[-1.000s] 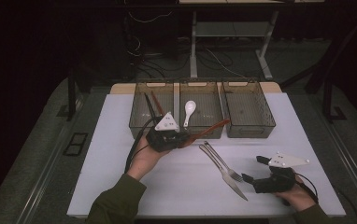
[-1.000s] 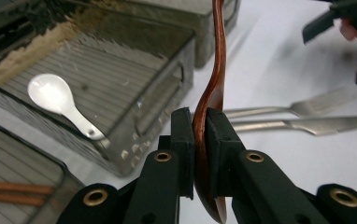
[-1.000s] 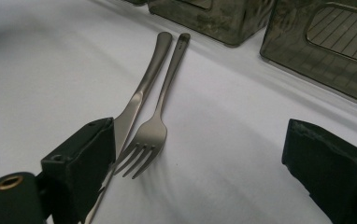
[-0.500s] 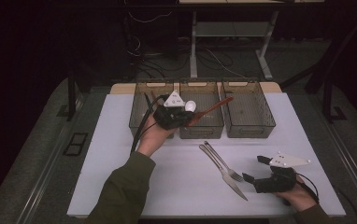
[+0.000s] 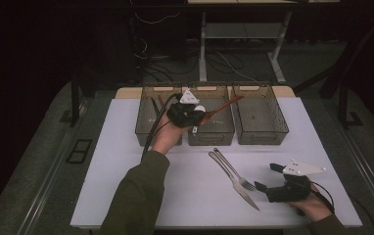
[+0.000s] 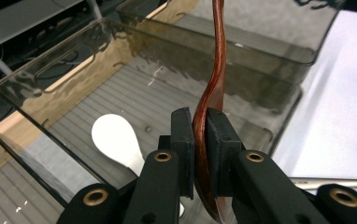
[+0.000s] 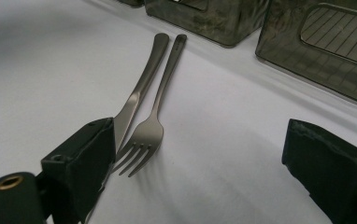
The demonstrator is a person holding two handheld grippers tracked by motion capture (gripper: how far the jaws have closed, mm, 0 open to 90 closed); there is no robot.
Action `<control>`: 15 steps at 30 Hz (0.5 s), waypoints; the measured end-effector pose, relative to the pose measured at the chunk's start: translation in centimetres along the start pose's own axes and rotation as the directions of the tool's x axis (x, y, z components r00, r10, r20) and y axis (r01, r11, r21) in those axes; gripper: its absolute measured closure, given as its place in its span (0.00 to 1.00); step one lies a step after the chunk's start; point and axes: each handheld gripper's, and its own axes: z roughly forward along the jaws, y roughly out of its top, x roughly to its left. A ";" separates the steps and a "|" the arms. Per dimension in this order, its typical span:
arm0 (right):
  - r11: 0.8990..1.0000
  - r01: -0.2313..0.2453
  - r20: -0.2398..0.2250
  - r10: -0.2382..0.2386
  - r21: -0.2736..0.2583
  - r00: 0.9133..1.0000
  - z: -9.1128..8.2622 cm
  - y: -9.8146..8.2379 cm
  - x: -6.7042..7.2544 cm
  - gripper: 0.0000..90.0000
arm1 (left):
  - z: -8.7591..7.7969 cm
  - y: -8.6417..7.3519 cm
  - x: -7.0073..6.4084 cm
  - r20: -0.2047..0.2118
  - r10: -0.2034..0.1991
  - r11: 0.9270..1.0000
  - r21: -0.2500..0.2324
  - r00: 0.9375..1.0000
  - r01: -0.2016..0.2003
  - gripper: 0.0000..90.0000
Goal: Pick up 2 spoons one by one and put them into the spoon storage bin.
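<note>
My left gripper (image 5: 198, 116) is shut on a brown wooden spoon (image 5: 222, 106), held over the middle bin (image 5: 211, 136). In the left gripper view the pads (image 6: 183, 135) clamp the wooden spoon (image 6: 215, 88) near its bowl, its handle pointing away over the bin. A white spoon (image 6: 115, 139) lies on the bin floor below. My right gripper (image 5: 266, 176) rests open on the table, just right of a metal fork (image 5: 230, 167) and knife (image 5: 233, 181). In the right gripper view the fork (image 7: 152, 128) and knife (image 7: 140, 91) lie beside its left jaw, with nothing between the jaws.
Three smoky clear bins stand in a row at the back of the white table (image 5: 126, 166). The left bin (image 5: 146, 125) holds dark utensils. The right bin (image 5: 261, 120) looks bare inside. Cables trail from both grippers.
My left hand has carried the wooden spoon away from me and to the right, from in front of the bins to over the middle bin. The right gripper stayed still.
</note>
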 end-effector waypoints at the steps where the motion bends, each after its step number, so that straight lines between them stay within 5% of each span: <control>1: 1.000 0.001 -0.001 -0.001 0.001 1.000 0.0 0.0 0.0 0.10 | 0.2 -0.1 0.1 -0.004 -0.006 1.000 0.006 1.000 0.006 0.91; 10: 1.000 -0.001 0.001 0.001 -0.002 1.000 -0.1 0.0 0.0 0.10 | 1.7 -0.9 0.5 -0.002 -0.047 0.997 0.069 0.999 0.047 0.89; 15: 1.000 -0.003 0.001 0.003 -0.001 1.000 -0.1 0.0 -0.1 0.10 | 1.7 -0.9 0.5 -0.001 -0.065 0.996 0.060 0.998 0.065 0.74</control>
